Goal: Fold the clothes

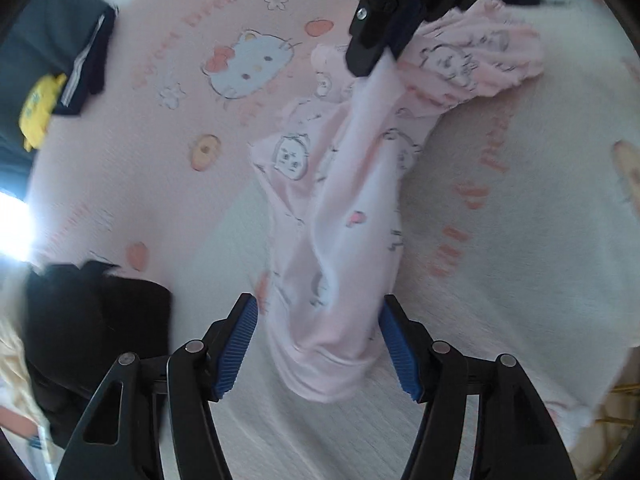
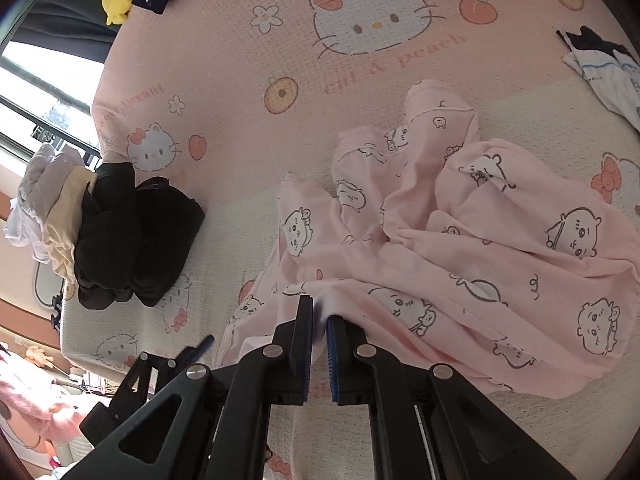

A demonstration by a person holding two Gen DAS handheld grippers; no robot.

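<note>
**Pink garment strung between two grippers**

Blue-padded fingers (image 1: 394,344) of the left gripper (image 1: 318,340) stand apart on either side of a hanging fold of the pink printed garment (image 1: 340,248); its jaws are open, and whether the right-hand pad brushes the cloth cannot be told. Farther up in the same view, the right gripper (image 1: 384,46) pinches the garment's upper edge. From the right wrist, that gripper (image 2: 319,320) is clamped tight on a bunched edge of the garment (image 2: 480,240), whose bulk lies crumpled on the cat-print bedspread (image 2: 224,60) (pink with peaches and flowers). A pile of black clothes (image 2: 128,236) sits well apart near the bed's edge, beside pale folded pieces (image 2: 48,192).
</note>
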